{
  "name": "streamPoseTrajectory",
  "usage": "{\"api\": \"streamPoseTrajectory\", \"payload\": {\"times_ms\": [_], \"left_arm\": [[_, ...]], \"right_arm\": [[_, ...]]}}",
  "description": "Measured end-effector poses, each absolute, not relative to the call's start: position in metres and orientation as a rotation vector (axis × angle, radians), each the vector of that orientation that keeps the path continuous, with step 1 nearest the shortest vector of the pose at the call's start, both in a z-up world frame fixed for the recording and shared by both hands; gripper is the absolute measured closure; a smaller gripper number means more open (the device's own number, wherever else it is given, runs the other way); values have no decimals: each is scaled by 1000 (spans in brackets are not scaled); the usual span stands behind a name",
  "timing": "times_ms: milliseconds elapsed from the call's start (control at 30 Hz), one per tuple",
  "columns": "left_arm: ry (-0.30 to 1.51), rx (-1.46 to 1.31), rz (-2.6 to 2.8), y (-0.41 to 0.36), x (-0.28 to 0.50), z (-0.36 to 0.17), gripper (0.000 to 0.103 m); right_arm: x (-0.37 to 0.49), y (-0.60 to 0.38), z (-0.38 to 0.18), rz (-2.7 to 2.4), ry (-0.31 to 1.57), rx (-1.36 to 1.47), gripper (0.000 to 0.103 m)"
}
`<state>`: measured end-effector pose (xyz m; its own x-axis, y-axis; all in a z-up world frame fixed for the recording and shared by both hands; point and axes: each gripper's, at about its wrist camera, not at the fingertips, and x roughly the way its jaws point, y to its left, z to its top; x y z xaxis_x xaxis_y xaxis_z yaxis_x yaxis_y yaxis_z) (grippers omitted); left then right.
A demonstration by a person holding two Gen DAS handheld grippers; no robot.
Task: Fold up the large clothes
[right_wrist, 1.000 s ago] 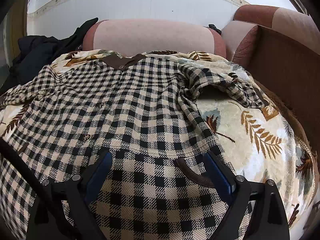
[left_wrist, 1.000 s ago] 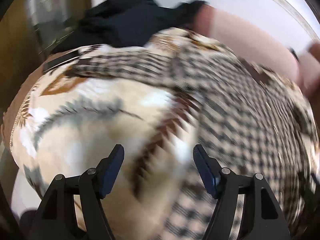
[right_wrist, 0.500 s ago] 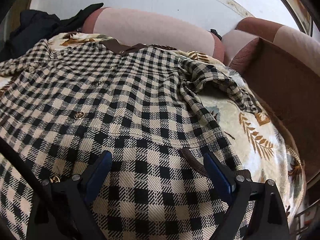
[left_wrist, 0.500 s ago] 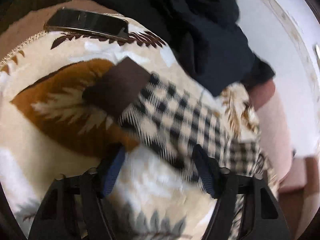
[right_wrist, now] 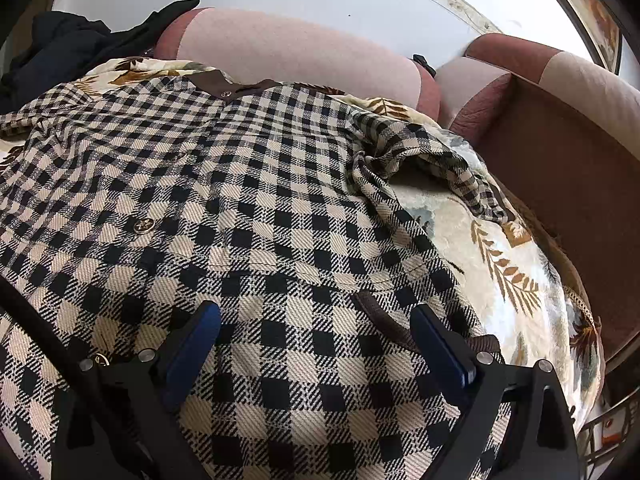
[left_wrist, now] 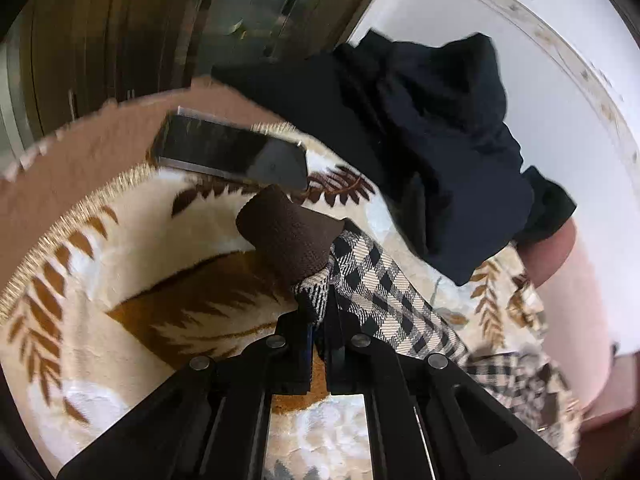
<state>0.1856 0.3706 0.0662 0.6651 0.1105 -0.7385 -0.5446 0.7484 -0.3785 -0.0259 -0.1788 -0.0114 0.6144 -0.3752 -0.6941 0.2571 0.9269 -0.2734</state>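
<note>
A black-and-cream checked jacket [right_wrist: 248, 200] with a brown collar [right_wrist: 224, 86] lies spread on a leaf-patterned blanket [right_wrist: 516, 264] on a sofa. My right gripper [right_wrist: 316, 320] is open and hovers low over the jacket's lower front. In the left wrist view my left gripper [left_wrist: 320, 312] is shut on the checked sleeve [left_wrist: 384, 296] just behind its brown cuff [left_wrist: 288, 240]. The cuff sticks out past the fingertips. The other sleeve [right_wrist: 432, 160] lies bunched at the jacket's right side.
A black phone [left_wrist: 232, 156] lies on the blanket's edge just beyond the cuff. A dark garment [left_wrist: 436, 152] is heaped at the sofa's back corner. The pink backrest [right_wrist: 300, 48] and brown armrest [right_wrist: 560, 152] bound the seat.
My left gripper swung to the sleeve end and closed on it behind the brown cuff. My right gripper has dropped closer to the jacket and stays open.
</note>
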Motion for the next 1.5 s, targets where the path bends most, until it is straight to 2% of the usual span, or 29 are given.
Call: {"api": "streamPoseTrajectory", "payload": {"times_ms": [200,333,533,733,833,867,900,967,1067,1133,1367,1500], "left_arm": [[687,-519,374,342,170,100,100],[652,-492,199,290,168,126,100],[684,-330,-102,144,172,151,100],[791,-243,-442,-25,172,147,100],[843,-161,-537,-93,165,143,91],[861,-155,-562,-104,161,141,81],[874,-160,-592,-110,155,138,76],[879,-164,-636,-120,141,137,54],[842,-131,-616,-102,120,141,39],[819,-100,-558,-83,111,142,34],[764,89,-190,16,85,91,34],[836,85,-90,67,81,57,34]], "right_arm": [[-27,-181,-13,-357,830,-136,5],[-28,-183,-13,-348,828,-119,5],[-28,-191,-14,-316,835,-52,5],[-27,-207,-16,-268,855,61,4],[-27,-207,-17,-263,856,66,4],[-27,-207,-17,-262,856,68,4],[-27,-207,-17,-259,857,71,4],[-27,-209,-17,-253,859,80,4],[-27,-210,-17,-247,860,88,3],[-27,-210,-17,-247,860,89,3],[-27,-210,-18,-248,859,88,3],[-27,-210,-17,-243,868,90,3]]}}
